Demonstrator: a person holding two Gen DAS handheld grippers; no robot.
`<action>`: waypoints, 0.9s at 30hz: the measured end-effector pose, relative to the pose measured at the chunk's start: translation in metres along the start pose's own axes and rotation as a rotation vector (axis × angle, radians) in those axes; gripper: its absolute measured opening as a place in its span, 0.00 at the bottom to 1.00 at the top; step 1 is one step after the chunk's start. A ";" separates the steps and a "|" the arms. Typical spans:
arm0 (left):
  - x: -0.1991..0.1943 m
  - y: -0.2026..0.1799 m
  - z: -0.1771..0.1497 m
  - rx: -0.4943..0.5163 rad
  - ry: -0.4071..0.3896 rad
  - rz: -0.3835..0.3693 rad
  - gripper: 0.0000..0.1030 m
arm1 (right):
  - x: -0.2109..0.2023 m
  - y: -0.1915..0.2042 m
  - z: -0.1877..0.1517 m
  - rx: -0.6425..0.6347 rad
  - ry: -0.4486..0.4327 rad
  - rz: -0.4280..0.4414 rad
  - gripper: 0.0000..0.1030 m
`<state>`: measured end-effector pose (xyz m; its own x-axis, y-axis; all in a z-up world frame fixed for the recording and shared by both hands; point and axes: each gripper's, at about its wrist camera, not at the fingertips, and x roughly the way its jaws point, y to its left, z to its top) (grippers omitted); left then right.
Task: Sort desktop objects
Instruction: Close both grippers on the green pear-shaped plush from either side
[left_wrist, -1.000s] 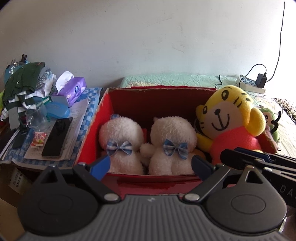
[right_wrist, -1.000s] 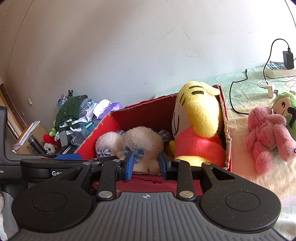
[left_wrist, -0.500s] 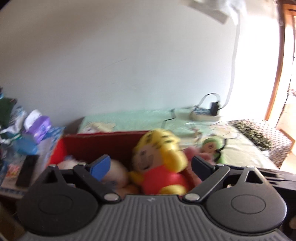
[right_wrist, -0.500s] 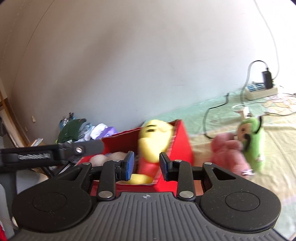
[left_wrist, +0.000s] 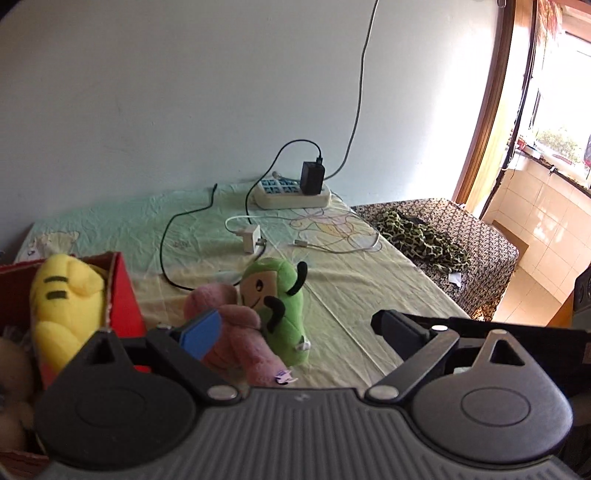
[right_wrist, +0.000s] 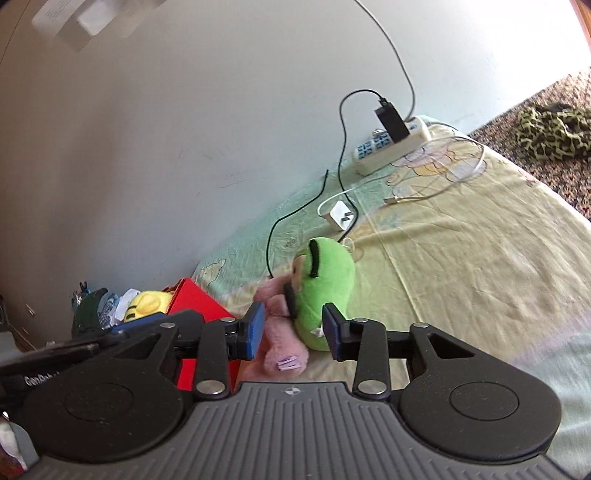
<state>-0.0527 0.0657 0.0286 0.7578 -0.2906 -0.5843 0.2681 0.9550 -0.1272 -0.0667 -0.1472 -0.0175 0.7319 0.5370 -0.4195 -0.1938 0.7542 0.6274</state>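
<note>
A green plush toy (left_wrist: 282, 295) stands on the pale yellow-green sheet (left_wrist: 369, 288), leaning against a pink plush toy (left_wrist: 236, 332). A red cardboard box (left_wrist: 123, 299) at the left holds a yellow plush (left_wrist: 66, 306). My left gripper (left_wrist: 295, 328) is open wide, just short of the two toys. My right gripper (right_wrist: 293, 332) is open with a narrower gap. Its pads frame the base of the green toy (right_wrist: 325, 280) and the pink toy (right_wrist: 282, 347); I cannot tell whether they touch. The red box (right_wrist: 199, 306) is left of it.
A white power strip (left_wrist: 291, 192) with a black adapter sits by the wall, with black and white cables and a white charger (left_wrist: 251, 234) spread on the sheet. A leopard-print cloth (left_wrist: 417, 232) lies on a patterned surface at the right. Clutter sits past the box (right_wrist: 99, 310).
Both views have swung right, away from the red box with its white and yellow plush toys, to the pink and green toys on the sheet. Neither gripper's opening has changed.
</note>
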 end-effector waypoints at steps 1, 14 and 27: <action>0.011 -0.003 0.001 0.001 0.013 0.007 0.92 | 0.003 -0.010 0.006 0.030 0.006 0.003 0.40; 0.113 -0.015 0.015 0.094 0.132 0.095 0.92 | 0.061 -0.067 0.045 0.202 0.145 0.159 0.45; 0.172 0.002 0.012 0.086 0.242 0.142 0.94 | 0.124 -0.083 0.059 0.256 0.247 0.212 0.56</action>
<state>0.0854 0.0173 -0.0630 0.6306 -0.1216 -0.7665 0.2268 0.9734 0.0322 0.0793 -0.1657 -0.0830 0.5086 0.7684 -0.3884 -0.1322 0.5154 0.8467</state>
